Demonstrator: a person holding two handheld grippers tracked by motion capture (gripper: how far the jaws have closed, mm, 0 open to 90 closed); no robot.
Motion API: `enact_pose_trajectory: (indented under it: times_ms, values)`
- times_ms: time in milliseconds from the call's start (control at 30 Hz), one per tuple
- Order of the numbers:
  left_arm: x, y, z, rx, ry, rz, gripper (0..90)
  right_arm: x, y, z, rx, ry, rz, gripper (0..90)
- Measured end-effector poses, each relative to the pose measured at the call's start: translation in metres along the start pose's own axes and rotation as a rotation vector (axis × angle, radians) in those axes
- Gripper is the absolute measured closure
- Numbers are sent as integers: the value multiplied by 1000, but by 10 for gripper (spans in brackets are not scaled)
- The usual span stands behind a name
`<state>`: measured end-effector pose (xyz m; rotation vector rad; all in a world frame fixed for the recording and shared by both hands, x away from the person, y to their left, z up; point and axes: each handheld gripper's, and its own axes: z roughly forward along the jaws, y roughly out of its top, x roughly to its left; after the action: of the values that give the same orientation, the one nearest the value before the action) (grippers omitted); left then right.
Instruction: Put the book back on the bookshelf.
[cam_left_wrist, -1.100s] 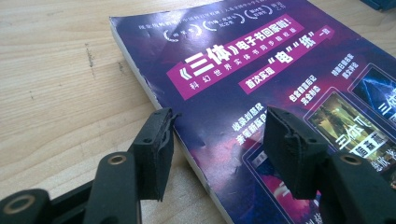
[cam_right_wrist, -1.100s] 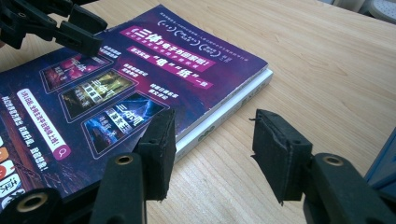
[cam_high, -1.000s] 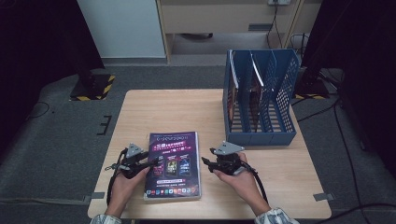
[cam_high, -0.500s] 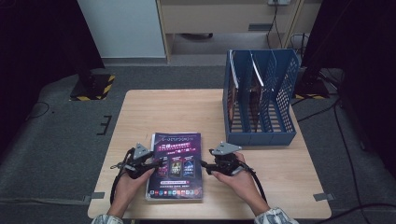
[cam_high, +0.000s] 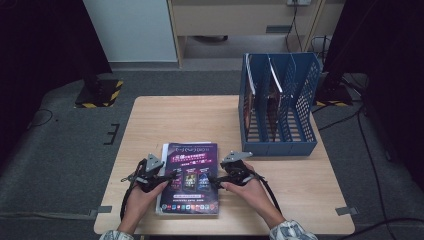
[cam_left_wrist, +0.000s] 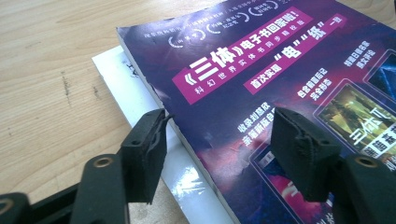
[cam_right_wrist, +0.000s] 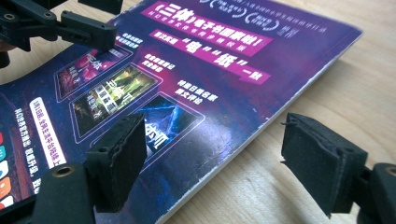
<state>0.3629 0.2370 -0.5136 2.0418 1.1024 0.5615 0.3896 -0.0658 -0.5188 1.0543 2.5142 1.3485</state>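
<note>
The magazine (cam_high: 190, 177) (over a white sheet (cam_left_wrist: 140, 100), seen from the left gripper (cam_left_wrist: 217, 151)) is straddled edgewise by both grippers' just-widened, unpressing jaws, the right gripper (cam_right_wrist: 212, 156) likewise.

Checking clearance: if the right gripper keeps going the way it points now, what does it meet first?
Most likely the purple magazine: the right gripper has open jaws straddling its edge, one pad over the cover, one over the table. Beyond it, the left gripper.

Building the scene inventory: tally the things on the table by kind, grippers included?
Magazines on the table, stacked: 2, purple magazine on a white one
Blue file racks: 1
Grippers: 2, left gripper, right gripper
Total: 5
</note>
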Motion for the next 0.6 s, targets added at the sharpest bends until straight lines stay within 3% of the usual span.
enact_pose_trajectory:
  times_ms: [167,333,467,600]
  values:
    - [-2,1,-1,2,4,15,370,-1,-2,7,25,17,5,217]
    - [-4,1,0,5,-24,11,370,-3,-2,13,35,36,19,183]
    - [-2,0,1,3,-39,-26,370,-8,-4,18,43,88,87,166]
    - [-1,-1,1,-1,-44,-35,370,-8,-3,20,37,94,79,147]
